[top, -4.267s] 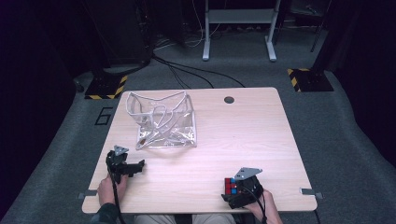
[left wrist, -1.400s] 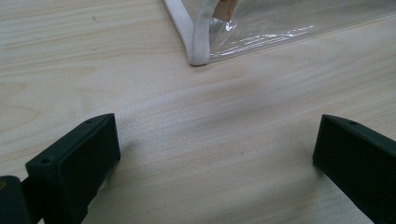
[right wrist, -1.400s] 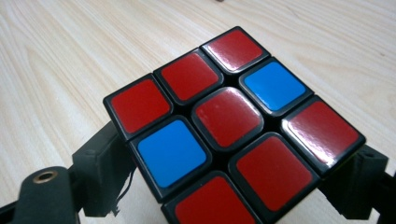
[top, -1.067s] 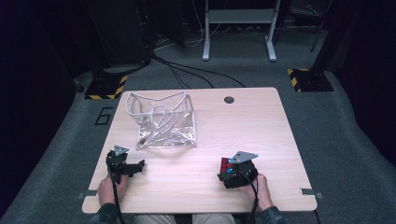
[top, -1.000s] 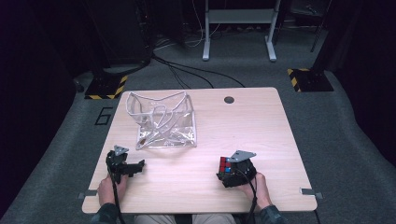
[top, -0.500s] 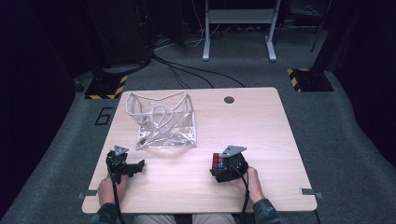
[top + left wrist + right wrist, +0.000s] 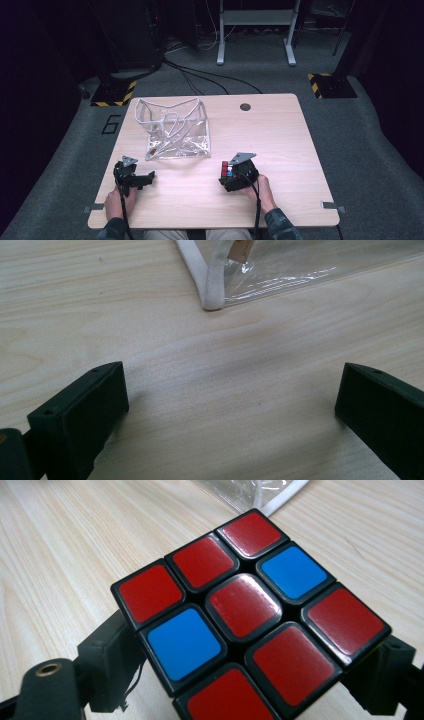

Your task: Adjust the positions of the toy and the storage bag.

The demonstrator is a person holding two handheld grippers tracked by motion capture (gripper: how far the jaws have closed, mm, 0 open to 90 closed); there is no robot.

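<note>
Right gripper (image 7: 231, 176) clamps the Rubik's cube (image 7: 250, 612); carry it level to the clear bag's (image 7: 175, 131) mouth, left gripper (image 7: 230, 405) gaping empty

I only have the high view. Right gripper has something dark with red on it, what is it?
Observer: A puzzle cube, clamped between the right gripper's jaws; the face toward its camera is seven red stickers and two blue.
Operator: Is the left gripper holding anything?
Observer: No. The left gripper stands open over bare table, nothing between the jaws.
Operator: What lies ahead of the left one?
Observer: A white-edged corner of the clear bag, apart from the jaws, with a small tan tag just inside it.
</note>
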